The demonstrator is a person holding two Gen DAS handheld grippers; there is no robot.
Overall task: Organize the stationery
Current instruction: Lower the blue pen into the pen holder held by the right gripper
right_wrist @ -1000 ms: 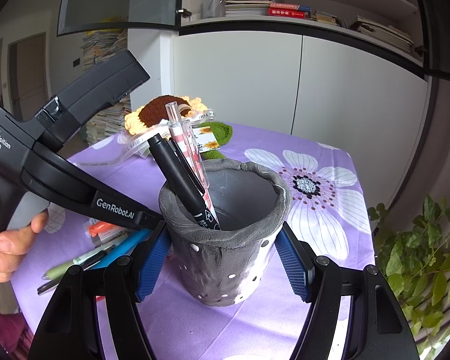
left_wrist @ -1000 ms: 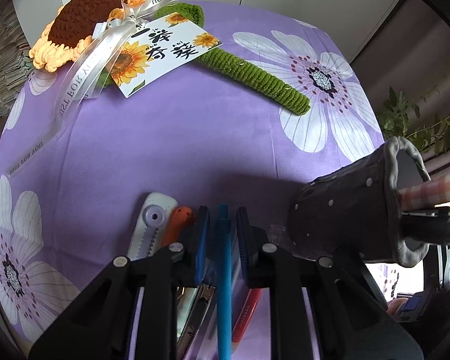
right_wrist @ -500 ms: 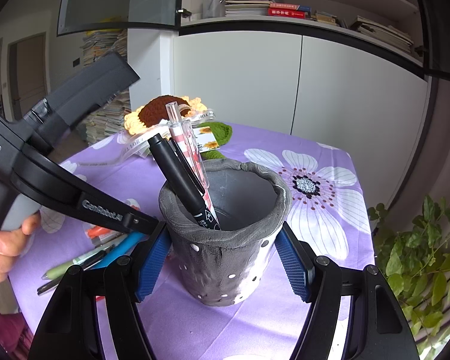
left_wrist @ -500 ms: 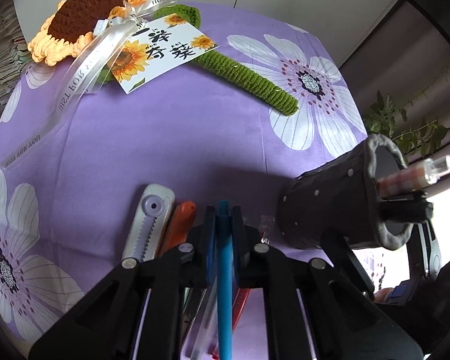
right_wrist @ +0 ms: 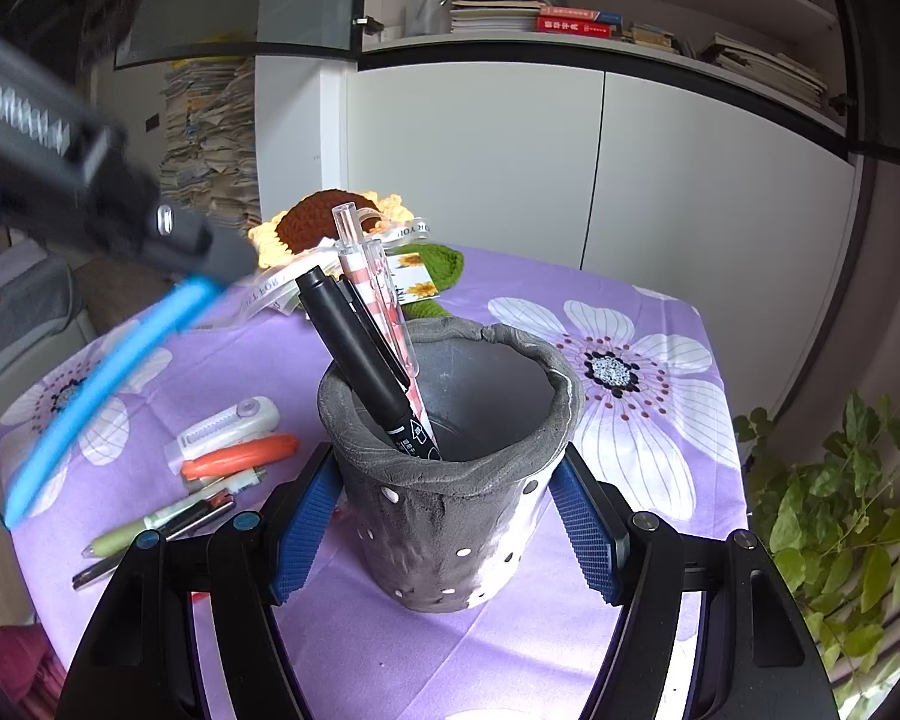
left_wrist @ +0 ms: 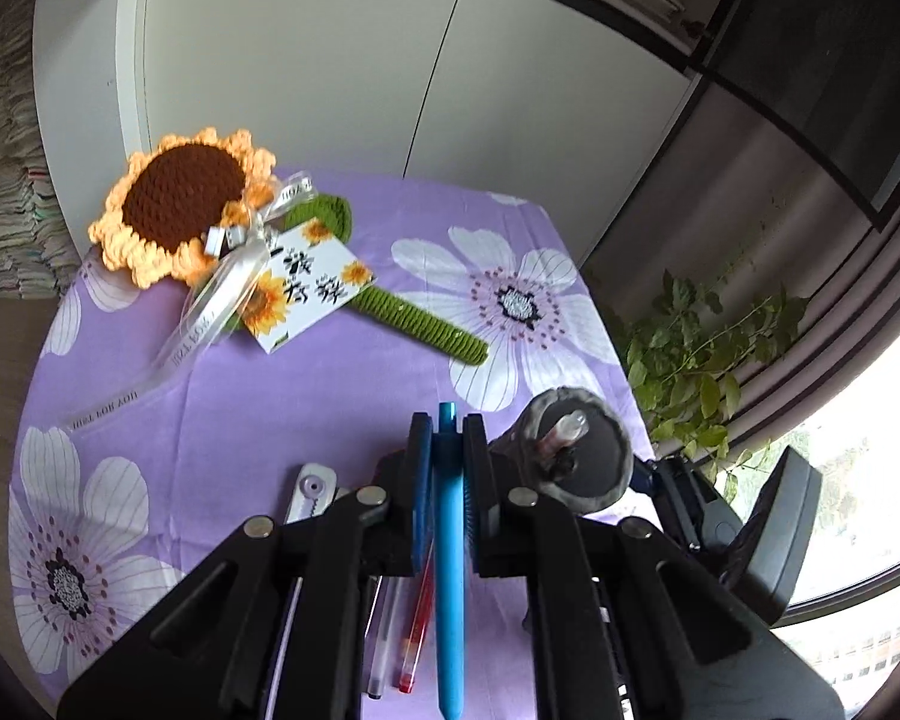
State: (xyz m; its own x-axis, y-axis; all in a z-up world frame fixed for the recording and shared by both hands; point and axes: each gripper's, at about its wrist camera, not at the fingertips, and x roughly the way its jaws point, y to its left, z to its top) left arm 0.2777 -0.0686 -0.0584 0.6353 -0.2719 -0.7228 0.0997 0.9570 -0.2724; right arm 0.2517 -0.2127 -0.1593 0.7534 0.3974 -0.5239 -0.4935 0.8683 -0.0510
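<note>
the left claw point(left_wrist: 447, 468) is clenched on a slim blue plastic pen point(left_wrist: 450, 570), held clear of the purple flowered tabletop point(left_wrist: 306, 384), while the right claw point(right_wrist: 444, 516) clamps the grey perforated pen cup point(right_wrist: 450, 480) at lower centre; the next move calls for tipping the pen into its mouth.

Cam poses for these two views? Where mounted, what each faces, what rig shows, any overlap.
Left wrist: on the left gripper, angled down over the purple tablecloth; its black fingers clamp a blue pen.
Right wrist: on the right gripper, facing white cabinets; blue pads grip the grey pen holder.
Shared: holder, pen, crochet sunflower, correction tape.
</note>
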